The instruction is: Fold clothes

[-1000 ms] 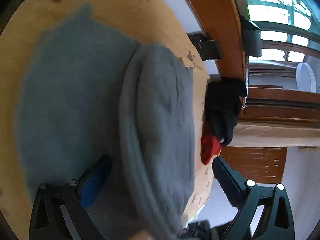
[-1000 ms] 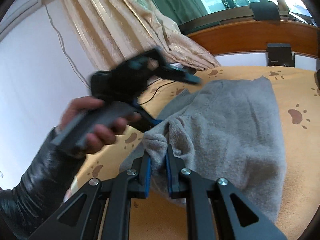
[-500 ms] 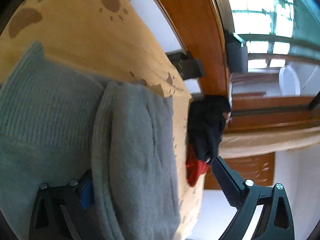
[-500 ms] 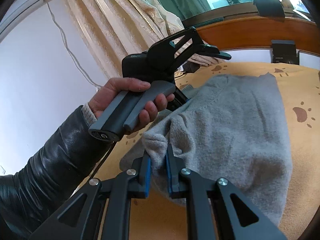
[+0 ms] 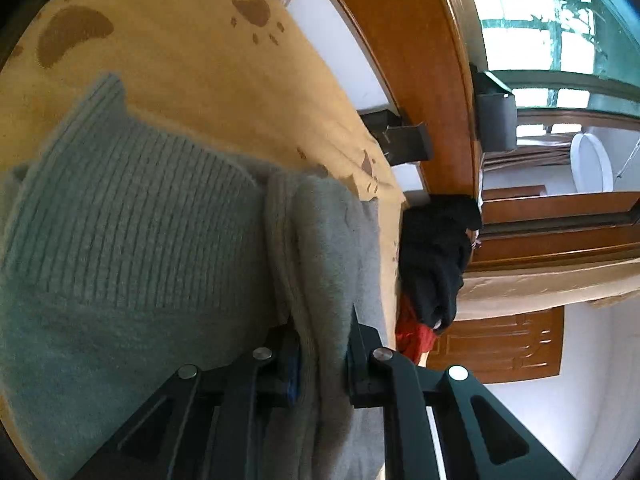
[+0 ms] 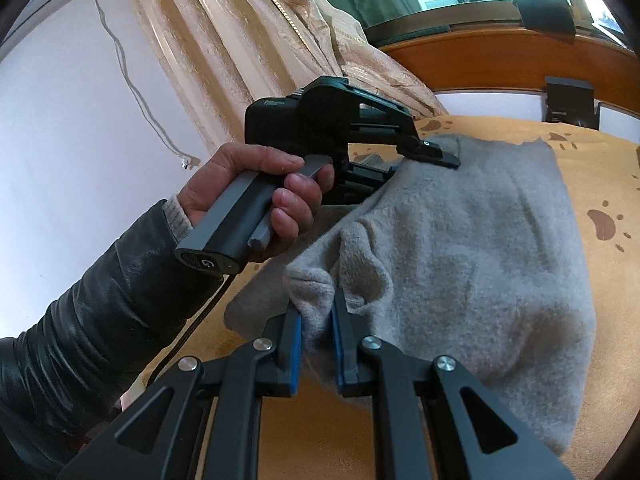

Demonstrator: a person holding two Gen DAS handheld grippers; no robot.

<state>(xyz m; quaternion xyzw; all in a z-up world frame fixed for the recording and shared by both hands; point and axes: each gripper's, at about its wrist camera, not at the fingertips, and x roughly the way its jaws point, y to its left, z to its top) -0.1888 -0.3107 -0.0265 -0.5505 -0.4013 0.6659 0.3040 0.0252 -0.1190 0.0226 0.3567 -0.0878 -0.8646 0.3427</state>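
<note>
Grey sweater (image 6: 460, 248) spread on yellow paw-print bed (image 6: 600, 168), filling centre frame. Right gripper (image 6: 316, 320) clamped on a bunched corner, lower centre. Left gripper (image 5: 320, 340), jaws just closed from wide apart, now pinching a thick folded edge. Both ends gripped: probably ready to lift and fold. Dark clothes (image 5: 436, 256) heaped right of sweater.

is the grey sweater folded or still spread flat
Folded, at least partly: the grey sweater lies doubled over on the yellow sheet, a thick rolled edge pinched by the left gripper and right gripper.
</note>
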